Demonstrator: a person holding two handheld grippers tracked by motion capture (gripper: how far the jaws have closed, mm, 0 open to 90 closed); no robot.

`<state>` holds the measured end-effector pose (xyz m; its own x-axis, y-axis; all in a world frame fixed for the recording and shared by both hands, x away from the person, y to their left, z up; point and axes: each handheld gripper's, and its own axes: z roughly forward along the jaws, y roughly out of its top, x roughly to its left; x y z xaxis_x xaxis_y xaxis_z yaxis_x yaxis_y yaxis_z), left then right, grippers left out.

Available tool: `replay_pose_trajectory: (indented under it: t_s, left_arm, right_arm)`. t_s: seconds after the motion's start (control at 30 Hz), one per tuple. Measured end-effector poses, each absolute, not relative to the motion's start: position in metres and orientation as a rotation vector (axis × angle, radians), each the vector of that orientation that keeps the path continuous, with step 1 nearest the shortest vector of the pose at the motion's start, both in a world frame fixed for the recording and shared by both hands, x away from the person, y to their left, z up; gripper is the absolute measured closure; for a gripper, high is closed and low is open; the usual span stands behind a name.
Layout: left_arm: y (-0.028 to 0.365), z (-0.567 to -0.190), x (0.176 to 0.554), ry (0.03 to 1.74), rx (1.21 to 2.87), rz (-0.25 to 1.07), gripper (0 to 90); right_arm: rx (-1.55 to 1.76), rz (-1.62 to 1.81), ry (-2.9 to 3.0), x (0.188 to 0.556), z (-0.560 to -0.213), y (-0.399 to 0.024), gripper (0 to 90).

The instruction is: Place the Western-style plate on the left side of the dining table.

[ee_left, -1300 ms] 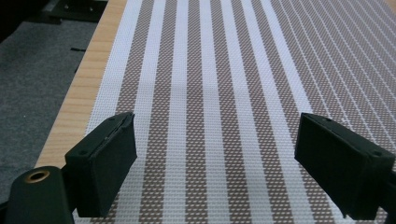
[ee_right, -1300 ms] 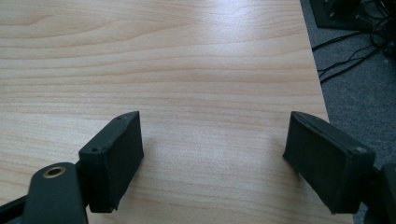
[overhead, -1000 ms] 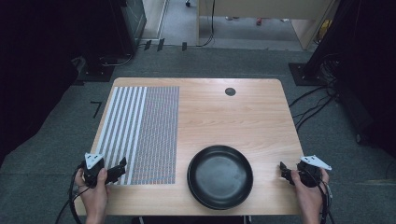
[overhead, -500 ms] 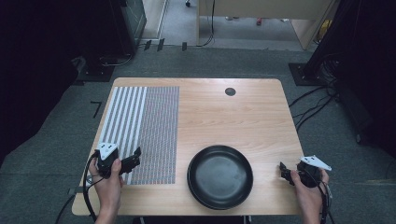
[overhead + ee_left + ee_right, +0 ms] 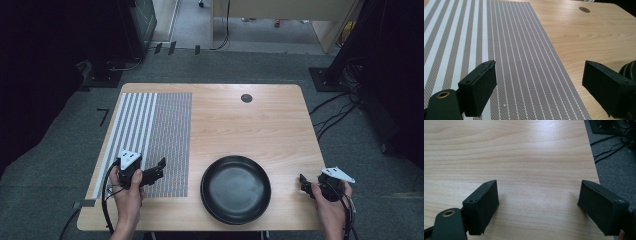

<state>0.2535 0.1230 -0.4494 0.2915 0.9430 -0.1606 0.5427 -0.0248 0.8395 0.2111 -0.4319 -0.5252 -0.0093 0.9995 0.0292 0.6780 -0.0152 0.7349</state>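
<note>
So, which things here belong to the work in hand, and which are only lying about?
In the work:
- left hand-held gripper, open, over the striped placemat
- black pan, next to the placemat

Lying about:
- right hand-held gripper, open, at the table edge
- round cable hole

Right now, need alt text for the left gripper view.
The left gripper, jaws wide open and holding nothing, hovers over the near right edge of a grey striped placemat on a wooden table. The black pan's rim peeks in at right.

Wooden table (image 5: 250,125) on grey carpet (image 5: 50,150); cables (image 5: 335,107) right; dark surroundings.
</note>
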Motion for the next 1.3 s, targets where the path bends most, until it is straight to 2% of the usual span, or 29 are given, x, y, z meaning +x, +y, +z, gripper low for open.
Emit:
replay_pose_trajectory:
  t_s: [0.5, 0.93, 1.3]
  left_arm:
    - [0.079, -0.445, 0.241, 1.236, 1.763, 0.519, 11.3]
    - [0.059, -0.447, 0.234, 1.190, 1.792, 0.496, 11.0]
    - [0.044, -0.448, 0.228, 1.160, 1.819, 0.461, 11.0]
  right_arm:
    - [1.752, 0.789, 1.732, 0.211, -0.525, -0.431, 15.5]
    - [1.769, 0.809, 1.723, 0.211, -0.523, -0.425, 14.5]
    - [1.780, 0.941, 1.674, 0.205, -0.501, -0.408, 14.5]
